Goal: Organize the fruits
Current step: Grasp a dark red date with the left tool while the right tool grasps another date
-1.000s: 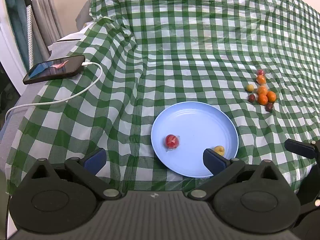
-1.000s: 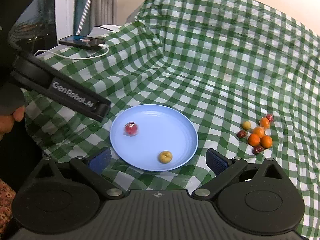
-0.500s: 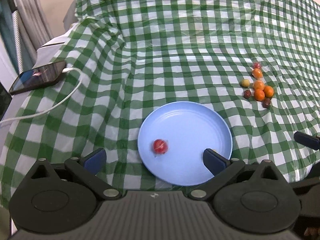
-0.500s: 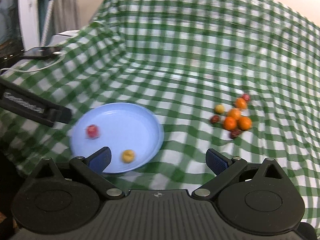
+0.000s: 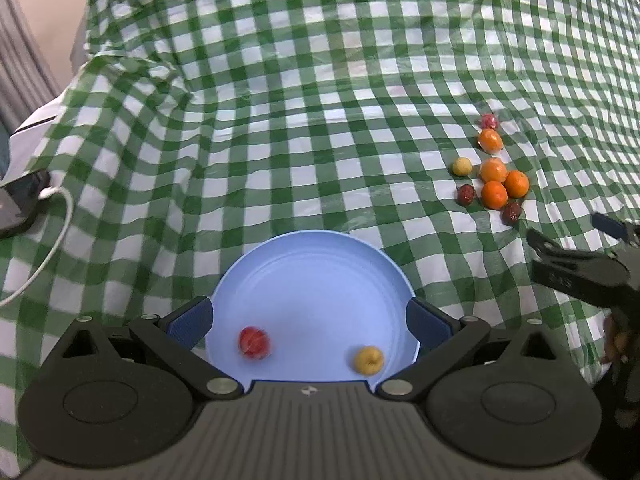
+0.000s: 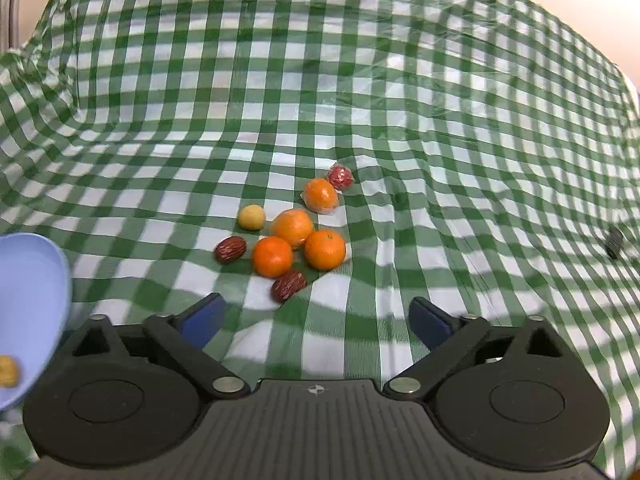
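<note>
A light blue plate (image 5: 312, 256) lies on the checked cloth and holds a red fruit (image 5: 253, 342) and a yellow fruit (image 5: 369, 359). My left gripper (image 5: 310, 322) is open and empty, its fingers either side of the plate's near part. A cluster of fruit lies to the right: several oranges (image 6: 272, 257), two dark red dates (image 6: 230, 249), a small yellow fruit (image 6: 251, 217) and a wrapped red one (image 6: 341, 177). My right gripper (image 6: 316, 318) is open and empty, just short of the nearest date (image 6: 289, 286). The cluster (image 5: 493, 182) also shows in the left wrist view.
A green and white checked cloth (image 6: 360, 100) covers the rumpled surface. A phone (image 5: 16, 204) with a white cable (image 5: 52, 240) lies at the far left. A small dark object (image 6: 614, 242) sits at the right. The plate's edge (image 6: 36, 280) shows at the right view's left.
My left gripper has moved forward over the plate's near part. My right gripper has swung right from the plate to the fruit cluster.
</note>
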Demonstrator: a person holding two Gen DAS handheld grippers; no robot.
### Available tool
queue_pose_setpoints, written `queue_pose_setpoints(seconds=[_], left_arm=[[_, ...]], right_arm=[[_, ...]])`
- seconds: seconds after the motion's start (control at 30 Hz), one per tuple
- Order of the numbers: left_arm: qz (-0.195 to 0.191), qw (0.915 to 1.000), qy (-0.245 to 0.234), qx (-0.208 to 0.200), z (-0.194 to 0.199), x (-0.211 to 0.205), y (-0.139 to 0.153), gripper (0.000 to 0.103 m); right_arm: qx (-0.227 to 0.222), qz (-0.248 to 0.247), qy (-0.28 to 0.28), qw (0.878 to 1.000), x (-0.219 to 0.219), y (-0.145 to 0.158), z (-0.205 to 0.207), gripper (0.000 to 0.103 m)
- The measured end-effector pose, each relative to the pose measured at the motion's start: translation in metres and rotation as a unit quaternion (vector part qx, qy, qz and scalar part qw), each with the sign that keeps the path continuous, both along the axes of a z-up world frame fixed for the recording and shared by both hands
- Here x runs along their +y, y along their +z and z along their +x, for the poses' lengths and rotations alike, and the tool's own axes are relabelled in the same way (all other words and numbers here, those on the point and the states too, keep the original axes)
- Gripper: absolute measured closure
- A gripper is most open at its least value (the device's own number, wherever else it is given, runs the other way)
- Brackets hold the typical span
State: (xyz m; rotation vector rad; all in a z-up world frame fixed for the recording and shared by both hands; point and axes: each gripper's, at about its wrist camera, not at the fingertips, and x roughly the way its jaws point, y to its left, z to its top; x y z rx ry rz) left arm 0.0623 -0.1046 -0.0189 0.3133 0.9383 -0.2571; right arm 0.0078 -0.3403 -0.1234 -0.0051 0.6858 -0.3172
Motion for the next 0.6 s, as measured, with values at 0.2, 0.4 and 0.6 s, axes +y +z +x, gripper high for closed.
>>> queue_pose_setpoints(seconds=[0.2,0.4,0.6], left_arm=[[0.016,0.9998,-0.012,0.003,0.017,-0.029,-0.01,0.0],[0.021,0.9993,-0.029,0.008,0.033,-0.056,-0.022,0.0],[-0.012,0.9984,-0.056,0.005,0.064,-0.099,-0.037,0.0]], right_arm=[[0.008,-0.003,0.083,0.997,-0.01,-0.03,0.043,0.048],[0.016,0.02,0.115,0.993,-0.026,-0.047,0.052,0.072],[-0.017,0.018,0.032,0.999,-0.052,-0.035,0.038,0.072]])
